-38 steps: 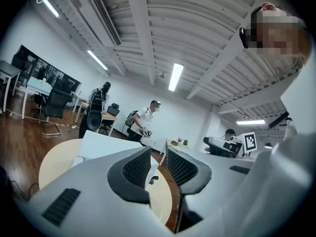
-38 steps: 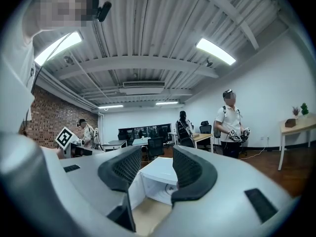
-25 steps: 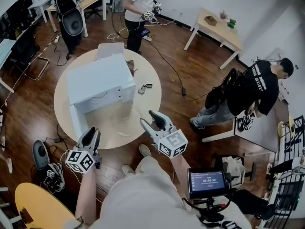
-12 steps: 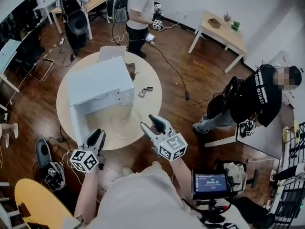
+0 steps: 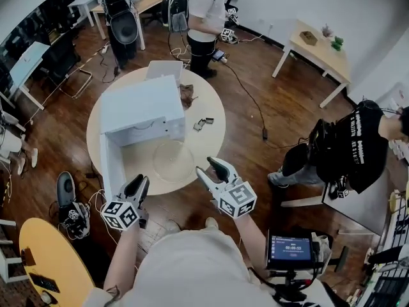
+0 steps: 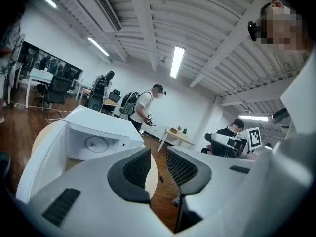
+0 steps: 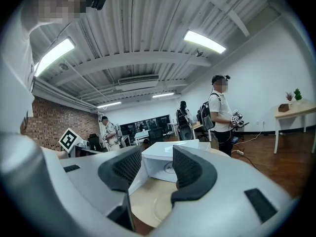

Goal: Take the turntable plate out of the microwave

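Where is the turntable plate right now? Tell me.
In the middle of the head view, the turntable plate lies on the round table, just in front of the open microwave and right of its swung-out door.

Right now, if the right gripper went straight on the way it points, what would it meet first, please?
Probably the microwave, which shows between the open fingers of the right gripper; the glass plate lies lower, on the table. Depth is unclear.

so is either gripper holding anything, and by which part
Nothing: left gripper and right gripper are open and empty; the clear round glass turntable plate lies on the beige table.
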Demonstrator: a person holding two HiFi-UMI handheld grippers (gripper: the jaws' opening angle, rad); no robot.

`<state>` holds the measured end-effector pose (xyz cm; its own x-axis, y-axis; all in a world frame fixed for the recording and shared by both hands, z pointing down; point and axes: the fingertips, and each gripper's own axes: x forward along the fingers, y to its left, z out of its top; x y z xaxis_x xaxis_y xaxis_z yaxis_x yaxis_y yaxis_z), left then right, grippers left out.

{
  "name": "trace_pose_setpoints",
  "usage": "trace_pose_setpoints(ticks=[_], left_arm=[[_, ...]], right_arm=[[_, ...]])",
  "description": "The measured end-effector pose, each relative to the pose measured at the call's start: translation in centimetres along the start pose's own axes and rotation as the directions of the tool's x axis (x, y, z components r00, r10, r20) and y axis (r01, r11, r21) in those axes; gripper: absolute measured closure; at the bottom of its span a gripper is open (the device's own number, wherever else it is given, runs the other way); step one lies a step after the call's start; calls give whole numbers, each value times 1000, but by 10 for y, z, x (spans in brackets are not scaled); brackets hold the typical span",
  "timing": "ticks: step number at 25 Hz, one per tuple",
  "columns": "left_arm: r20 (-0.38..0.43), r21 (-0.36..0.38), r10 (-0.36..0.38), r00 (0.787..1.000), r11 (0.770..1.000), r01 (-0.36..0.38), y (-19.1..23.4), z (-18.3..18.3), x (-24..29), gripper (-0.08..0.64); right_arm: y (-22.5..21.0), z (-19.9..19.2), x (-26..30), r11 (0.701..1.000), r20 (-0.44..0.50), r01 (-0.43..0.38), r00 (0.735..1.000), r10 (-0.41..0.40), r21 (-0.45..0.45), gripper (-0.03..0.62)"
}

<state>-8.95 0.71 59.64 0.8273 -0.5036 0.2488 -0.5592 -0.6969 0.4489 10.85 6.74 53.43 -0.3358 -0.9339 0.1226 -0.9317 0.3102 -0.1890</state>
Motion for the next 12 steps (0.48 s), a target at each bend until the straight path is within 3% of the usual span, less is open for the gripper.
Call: trace_pose_setpoints(ticks=[12], left_arm=[[0,-64,154,988,986,-153,-30,-51,-13,456]], right_arm=[[-38,-32,-46,997,-54,-71,996,71,15,396]])
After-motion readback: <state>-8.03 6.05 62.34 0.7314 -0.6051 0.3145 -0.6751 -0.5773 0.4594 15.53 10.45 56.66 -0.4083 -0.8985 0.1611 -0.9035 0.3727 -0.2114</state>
